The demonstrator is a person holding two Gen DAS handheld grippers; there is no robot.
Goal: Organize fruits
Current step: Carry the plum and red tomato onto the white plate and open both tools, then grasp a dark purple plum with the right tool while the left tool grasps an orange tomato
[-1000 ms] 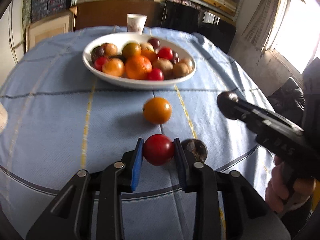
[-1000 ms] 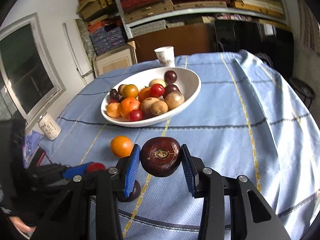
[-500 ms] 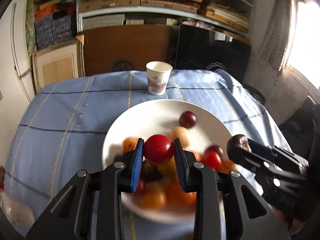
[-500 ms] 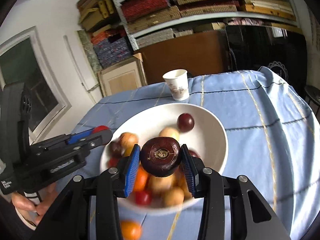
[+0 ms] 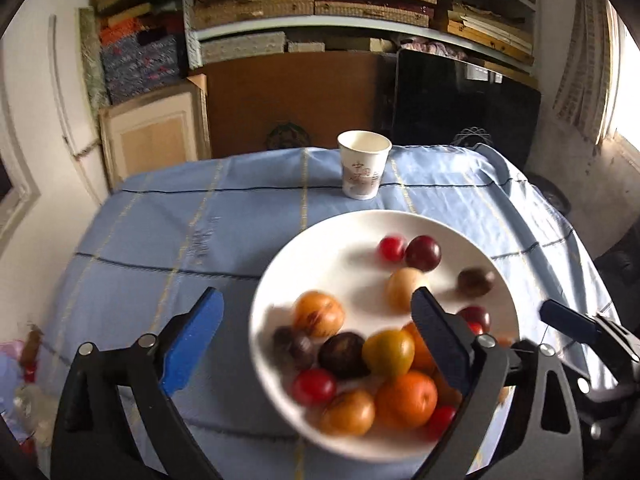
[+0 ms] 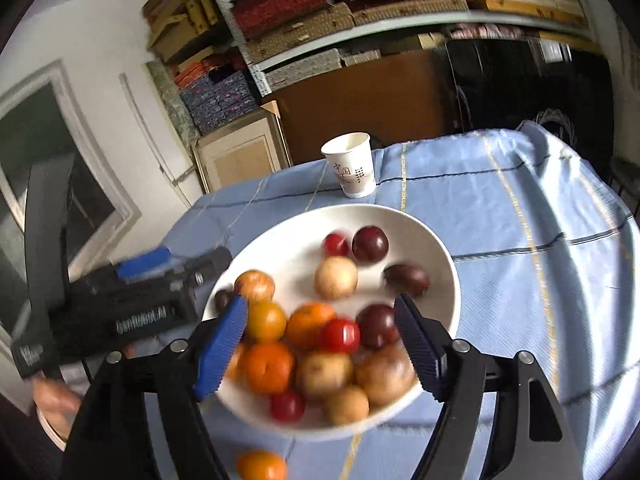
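A white bowl (image 5: 280,268) (image 6: 440,248) full of red, orange, tan and dark fruits sits on the blue tablecloth. My left gripper (image 5: 316,340) hovers over the bowl's near left side; its jaws are opening wide with nothing between them. A small red fruit (image 5: 391,248) (image 6: 335,243) lies blurred near the far side of the bowl. My right gripper (image 6: 322,346) hangs over the near part of the bowl, jaws opening and empty. A dark brown fruit (image 6: 406,278) (image 5: 476,282) lies loose by the bowl's right wall. One orange fruit (image 6: 262,466) rests on the cloth in front of the bowl.
A paper cup (image 5: 364,168) (image 6: 352,164) stands just behind the bowl. Beyond the table's far edge are a brown cabinet, a black panel and stacked shelves. A hand (image 6: 56,400) holds the left tool at the left.
Both grippers carried their fruits from the near table to above the bowl, then opened. The red fruit and the dark fruit have dropped into the bowl.
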